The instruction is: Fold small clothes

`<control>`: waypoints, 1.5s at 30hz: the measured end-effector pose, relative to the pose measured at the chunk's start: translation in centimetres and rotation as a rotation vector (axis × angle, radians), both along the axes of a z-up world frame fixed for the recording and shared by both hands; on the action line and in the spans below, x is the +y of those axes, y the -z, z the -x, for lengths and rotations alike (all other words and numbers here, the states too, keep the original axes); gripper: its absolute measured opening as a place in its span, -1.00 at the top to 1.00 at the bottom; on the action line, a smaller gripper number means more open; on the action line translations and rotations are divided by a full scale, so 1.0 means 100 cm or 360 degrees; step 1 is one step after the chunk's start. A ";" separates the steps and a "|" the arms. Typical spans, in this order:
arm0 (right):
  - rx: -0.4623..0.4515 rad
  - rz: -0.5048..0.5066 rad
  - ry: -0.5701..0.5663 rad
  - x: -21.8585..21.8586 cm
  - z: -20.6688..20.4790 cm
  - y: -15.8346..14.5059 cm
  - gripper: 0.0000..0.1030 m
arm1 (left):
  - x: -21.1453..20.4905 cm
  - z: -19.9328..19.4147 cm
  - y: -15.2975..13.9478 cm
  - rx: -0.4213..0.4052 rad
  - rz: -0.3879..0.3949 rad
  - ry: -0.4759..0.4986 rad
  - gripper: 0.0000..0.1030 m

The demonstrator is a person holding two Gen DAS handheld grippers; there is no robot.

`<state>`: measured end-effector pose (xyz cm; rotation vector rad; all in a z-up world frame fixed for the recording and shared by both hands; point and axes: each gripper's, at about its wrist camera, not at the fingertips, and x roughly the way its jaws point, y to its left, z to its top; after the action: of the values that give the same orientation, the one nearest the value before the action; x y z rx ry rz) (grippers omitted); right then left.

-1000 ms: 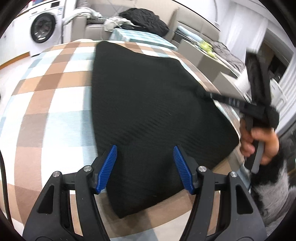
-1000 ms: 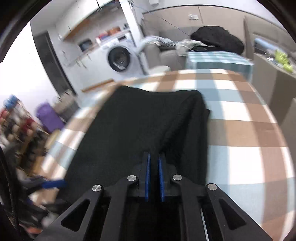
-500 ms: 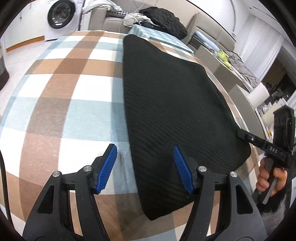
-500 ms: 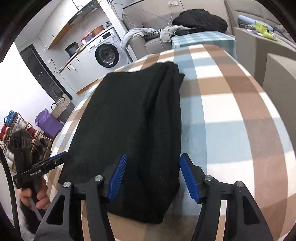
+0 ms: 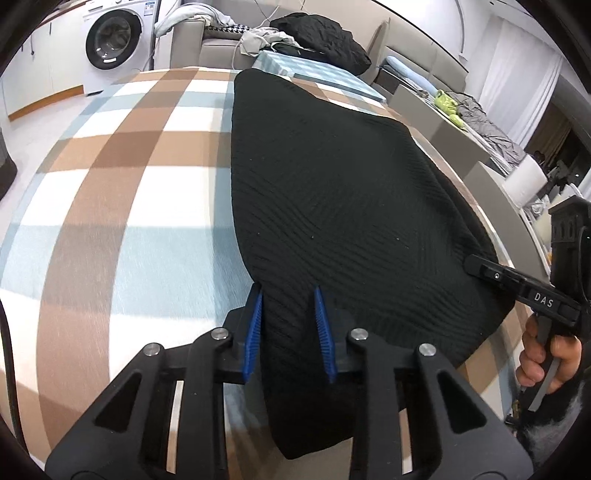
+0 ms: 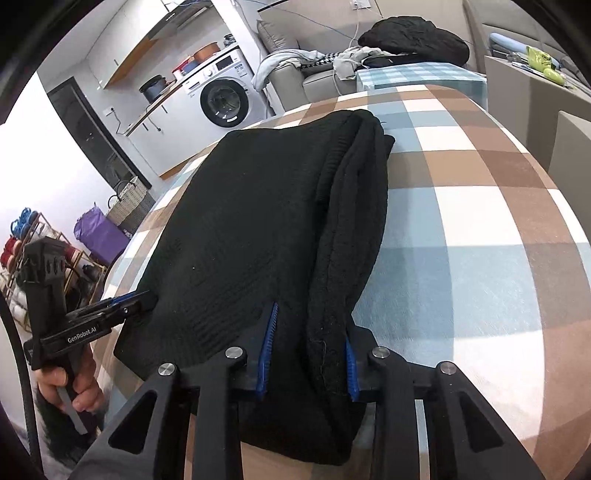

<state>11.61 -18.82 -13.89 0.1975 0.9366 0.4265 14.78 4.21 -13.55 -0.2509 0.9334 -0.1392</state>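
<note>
One checked tablecloth (image 5: pixel 110 192), washing machine (image 5: pixel 112 37), sofa (image 5: pixel 207 40)

Under the left gripper (image 5: pixel 288 325), hidden by its black arms: the near corner of the black knit garment (image 5: pixel 332 192), so pad contact with the cloth not readable. Likewise beneath the right gripper (image 6: pixel 306 354), the folded edge lost behind the frame, and the person's hand (image 6: pixel 70 387) far to its left cut off by the picture's rim. Well ahead of both grippers, small and indistinct: a pile of clothes (image 5: pixel 317 33) on the sofa.
</note>
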 end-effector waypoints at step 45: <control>-0.0628 0.0033 -0.0107 0.021 0.050 -0.074 -1.00 | 0.012 0.072 -0.073 -0.0568 -0.0249 -0.0230 -0.98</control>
<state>6.63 -16.74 -6.53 0.0587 0.5604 0.4960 7.55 5.37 -6.22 -0.1412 0.5658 0.0235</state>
